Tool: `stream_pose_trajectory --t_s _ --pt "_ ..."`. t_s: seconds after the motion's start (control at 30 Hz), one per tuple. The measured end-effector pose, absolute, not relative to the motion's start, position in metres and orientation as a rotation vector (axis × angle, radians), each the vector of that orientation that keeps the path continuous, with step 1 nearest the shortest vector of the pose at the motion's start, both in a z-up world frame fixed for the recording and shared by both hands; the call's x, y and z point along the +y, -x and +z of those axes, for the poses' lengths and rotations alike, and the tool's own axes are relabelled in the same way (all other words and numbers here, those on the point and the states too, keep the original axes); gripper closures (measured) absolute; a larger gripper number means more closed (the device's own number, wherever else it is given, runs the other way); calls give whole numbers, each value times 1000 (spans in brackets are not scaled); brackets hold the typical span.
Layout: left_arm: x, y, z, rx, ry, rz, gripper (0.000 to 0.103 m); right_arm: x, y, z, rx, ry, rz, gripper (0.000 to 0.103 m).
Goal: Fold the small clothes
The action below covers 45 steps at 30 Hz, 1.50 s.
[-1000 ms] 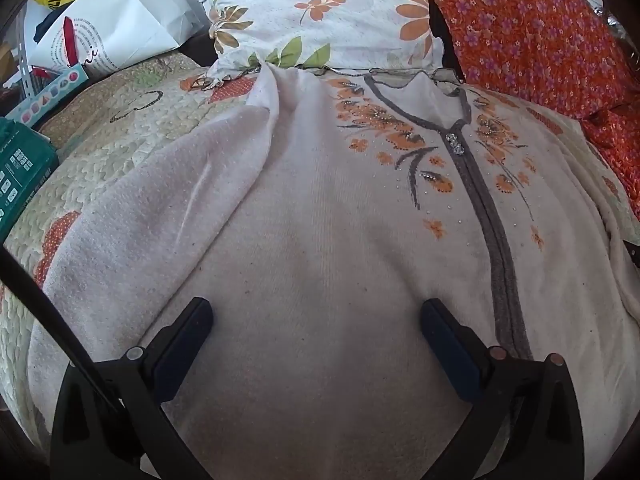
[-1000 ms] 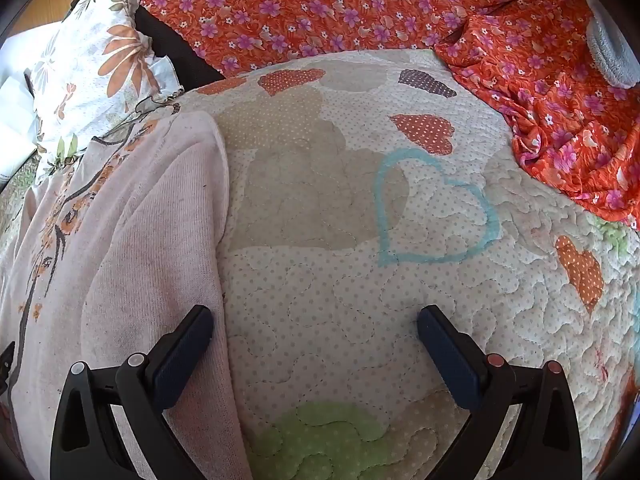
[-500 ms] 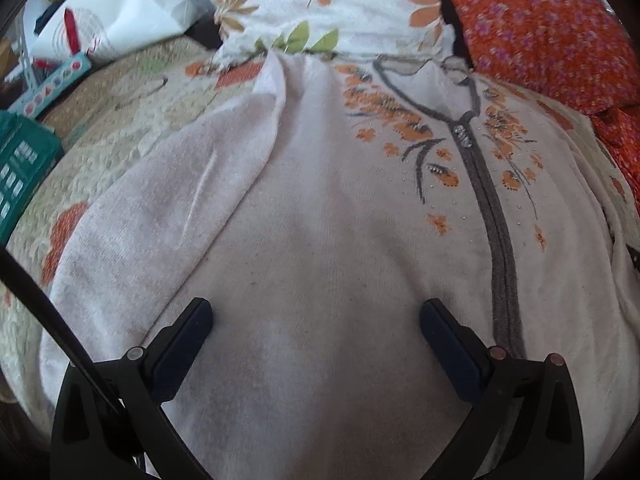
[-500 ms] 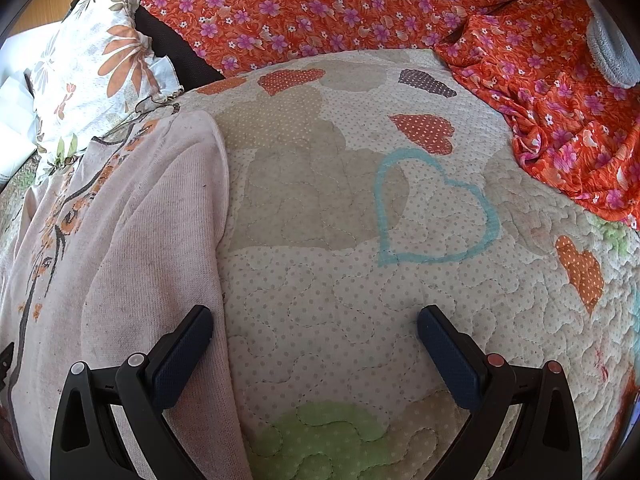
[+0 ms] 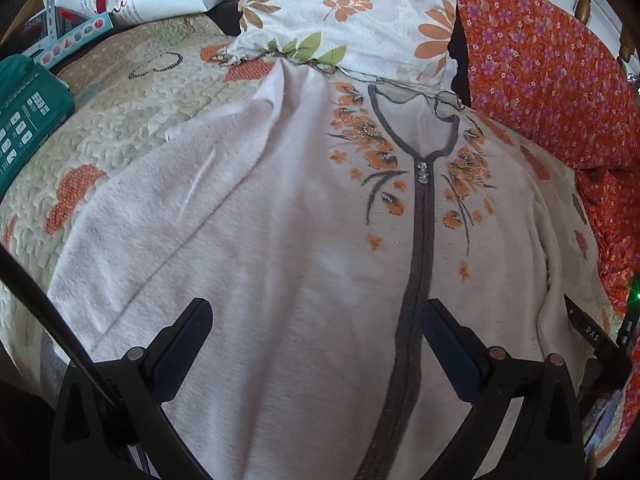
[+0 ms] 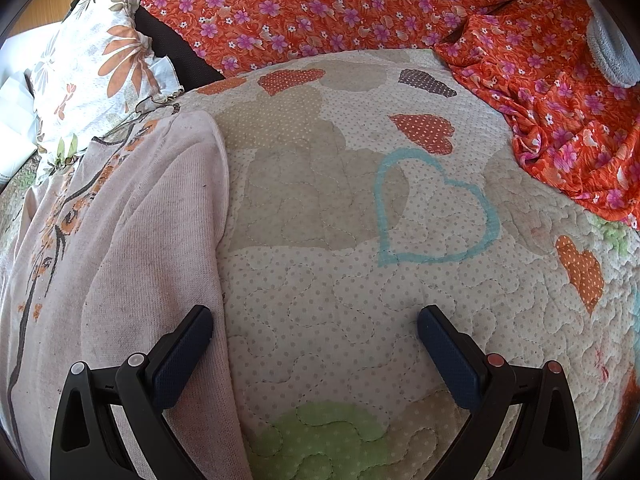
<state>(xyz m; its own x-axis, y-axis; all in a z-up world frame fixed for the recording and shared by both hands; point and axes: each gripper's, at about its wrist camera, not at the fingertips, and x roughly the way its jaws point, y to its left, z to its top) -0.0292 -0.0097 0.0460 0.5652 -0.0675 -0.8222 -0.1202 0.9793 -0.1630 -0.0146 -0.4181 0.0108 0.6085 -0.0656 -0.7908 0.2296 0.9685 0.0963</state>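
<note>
A soft knitted pale pink cardigan (image 5: 280, 240) lies flat on the quilted heart-pattern bedcover (image 6: 340, 280). The left gripper (image 5: 316, 324) and the right gripper (image 6: 315, 328) both have jaws wide apart, holding nothing.

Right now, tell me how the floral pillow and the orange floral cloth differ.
The floral pillow is white with large orange flowers and green leaves; the orange floral cloth is orange-red with small purple and pink flowers. The pillow sits plump by the neckline of the pink cardigan; the cloth lies crumpled, draped over the edge of the quilt. Both are flower-printed and lie at the far end of the quilt.
</note>
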Motion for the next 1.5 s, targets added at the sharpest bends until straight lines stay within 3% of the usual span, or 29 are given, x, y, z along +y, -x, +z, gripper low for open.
stream_pose_trajectory --t_s 1.5 --pt "14 44 42 1002 230 177 0 -418 15 11 902 -197 -171 0"
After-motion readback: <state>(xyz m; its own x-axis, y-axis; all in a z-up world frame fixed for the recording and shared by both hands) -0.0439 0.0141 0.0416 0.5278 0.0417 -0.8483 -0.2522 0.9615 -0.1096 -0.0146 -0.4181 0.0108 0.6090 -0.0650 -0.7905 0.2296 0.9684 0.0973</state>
